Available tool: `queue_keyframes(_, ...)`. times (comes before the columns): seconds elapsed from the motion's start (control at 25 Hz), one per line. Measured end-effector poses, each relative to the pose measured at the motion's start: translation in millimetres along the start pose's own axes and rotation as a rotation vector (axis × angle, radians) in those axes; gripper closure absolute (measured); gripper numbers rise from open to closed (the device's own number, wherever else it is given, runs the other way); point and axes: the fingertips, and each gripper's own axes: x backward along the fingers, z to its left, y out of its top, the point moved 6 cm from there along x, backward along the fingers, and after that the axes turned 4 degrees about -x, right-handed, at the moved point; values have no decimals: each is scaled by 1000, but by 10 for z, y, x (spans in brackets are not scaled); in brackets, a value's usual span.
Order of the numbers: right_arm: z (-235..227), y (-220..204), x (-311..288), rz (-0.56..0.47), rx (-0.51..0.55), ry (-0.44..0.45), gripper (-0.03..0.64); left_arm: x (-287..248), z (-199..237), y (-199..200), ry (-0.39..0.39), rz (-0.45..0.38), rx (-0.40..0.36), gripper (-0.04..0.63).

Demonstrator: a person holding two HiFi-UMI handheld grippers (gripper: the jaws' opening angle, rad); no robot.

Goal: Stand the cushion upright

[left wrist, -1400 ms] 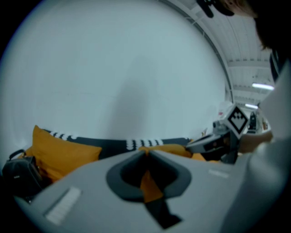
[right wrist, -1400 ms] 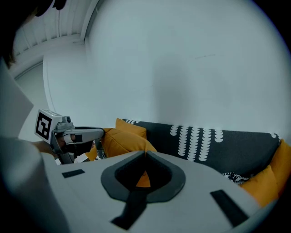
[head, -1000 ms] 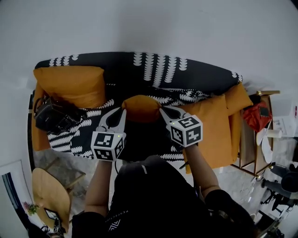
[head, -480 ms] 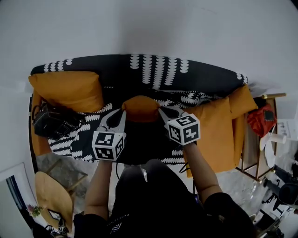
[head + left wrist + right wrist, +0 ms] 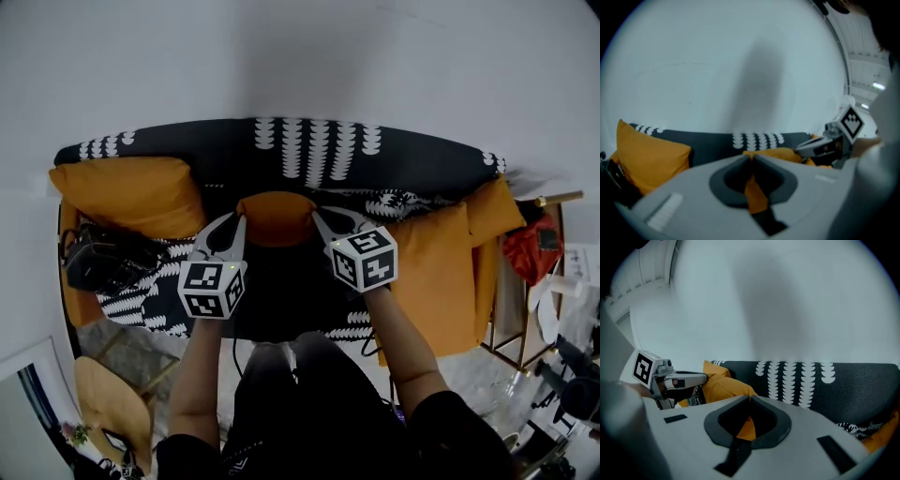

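Grip: orange cushion (image 5: 275,216) clamped at opposite corners by left gripper (image 5: 238,221) and right gripper (image 5: 319,217). Lower evenly, base snug against sofa backrest (image 5: 319,150).

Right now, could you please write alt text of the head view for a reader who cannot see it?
Left hand-held gripper and right hand-held gripper each pinch one side of an orange cushion before the backrest of a black, white-patterned sofa. A second orange cushion and a dark bag lie at left.
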Motion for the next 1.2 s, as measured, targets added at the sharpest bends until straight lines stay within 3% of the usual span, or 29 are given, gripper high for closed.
queue_keyframes(0.64,-303,347,-449,-119,51,-45,607,-620,298,163,63,-31,-36,564)
queue_keyframes(1.2,-420,501,-668,-203,55,-44,606,-842,493,206,119,-88,14,558)
